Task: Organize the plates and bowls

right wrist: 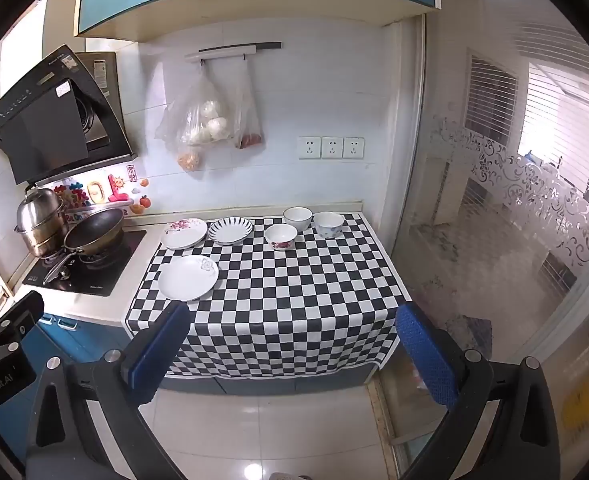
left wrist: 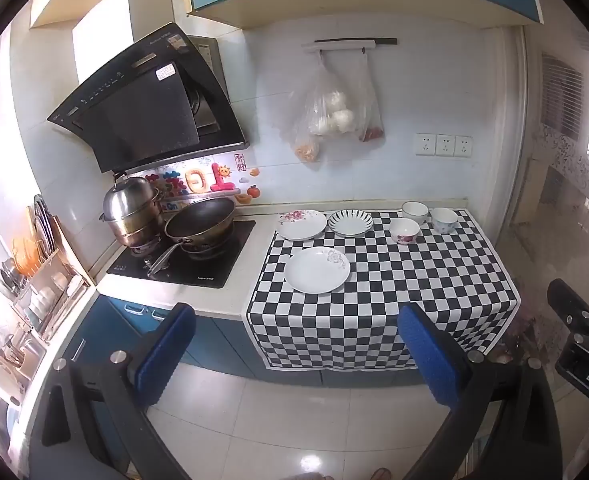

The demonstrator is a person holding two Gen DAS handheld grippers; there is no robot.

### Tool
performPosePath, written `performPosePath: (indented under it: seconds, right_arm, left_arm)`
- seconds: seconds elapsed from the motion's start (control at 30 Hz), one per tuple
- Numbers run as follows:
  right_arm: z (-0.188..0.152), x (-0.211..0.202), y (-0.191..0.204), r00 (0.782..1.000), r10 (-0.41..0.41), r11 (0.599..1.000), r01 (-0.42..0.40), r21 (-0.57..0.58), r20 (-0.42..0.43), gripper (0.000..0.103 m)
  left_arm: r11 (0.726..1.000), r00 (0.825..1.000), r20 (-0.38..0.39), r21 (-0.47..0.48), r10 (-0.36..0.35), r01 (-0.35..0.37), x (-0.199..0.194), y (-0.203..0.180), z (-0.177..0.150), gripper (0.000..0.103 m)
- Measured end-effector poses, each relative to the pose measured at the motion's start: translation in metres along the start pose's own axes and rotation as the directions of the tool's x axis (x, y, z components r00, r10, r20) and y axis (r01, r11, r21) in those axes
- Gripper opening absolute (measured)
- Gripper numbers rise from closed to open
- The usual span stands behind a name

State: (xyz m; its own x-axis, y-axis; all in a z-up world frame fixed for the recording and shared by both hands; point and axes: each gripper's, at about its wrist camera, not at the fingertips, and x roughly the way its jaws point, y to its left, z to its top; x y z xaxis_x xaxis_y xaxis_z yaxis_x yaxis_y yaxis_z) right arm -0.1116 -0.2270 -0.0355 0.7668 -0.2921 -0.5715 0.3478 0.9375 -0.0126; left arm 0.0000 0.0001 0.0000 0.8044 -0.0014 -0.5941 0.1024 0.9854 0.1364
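Three plates lie on the checkered cloth [left wrist: 394, 292]: a white plate [left wrist: 317, 269] in front, a floral plate [left wrist: 301, 224] and a striped plate [left wrist: 351, 222] behind. Three bowls stand to the right: a red-flowered bowl [left wrist: 404, 230], a white bowl [left wrist: 415, 212] and a blue-patterned bowl [left wrist: 444, 220]. All show in the right wrist view too: white plate [right wrist: 188, 278], floral plate [right wrist: 184, 233], striped plate [right wrist: 230, 230], bowls [right wrist: 281, 237], [right wrist: 297, 218], [right wrist: 329, 224]. My left gripper [left wrist: 298, 360] and right gripper [right wrist: 294, 354] are open, empty, held back from the counter above the floor.
A stove [left wrist: 182, 260] with a wok [left wrist: 200, 220] and a steel steamer pot [left wrist: 132, 212] stands left of the cloth. A dish rack [left wrist: 42, 280] is at far left. Plastic bags [left wrist: 334, 116] hang on the wall. A glass sliding door [right wrist: 514, 220] is at right.
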Motion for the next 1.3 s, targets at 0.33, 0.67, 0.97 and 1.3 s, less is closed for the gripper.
performPosePath:
  seconds: [0.33, 0.67, 0.97, 1.3]
  right_arm:
    - [-0.0023, 0.0025, 0.001, 1.0, 0.0, 1.0, 0.0, -0.004, -0.008, 0.103]
    - [-0.0014, -0.0001, -0.0009, 1.0, -0.005, 1.0, 0.005, 0.004, 0.0, 0.103]
    - [-0.0012, -0.0001, 0.0007, 1.0, -0.007, 1.0, 0.007, 0.007, 0.005, 0.103]
    - [-0.0011, 0.0001, 0.0036, 1.0, -0.009, 1.0, 0.009, -0.005, 0.002, 0.103]
  left_arm:
    - [1.0, 1.0, 0.003, -0.004, -0.006, 0.006, -0.0005, 0.0007, 0.0004, 0.103]
    - [1.0, 1.0, 0.004, -0.003, -0.005, 0.005, -0.001, 0.0009, 0.0002, 0.103]
    - [1.0, 1.0, 0.005, -0.004, -0.004, 0.004, -0.0015, 0.0003, -0.0012, 0.103]
    - [1.0, 1.0, 0.004, -0.004, -0.006, 0.006, -0.0016, 0.0003, -0.0012, 0.103]
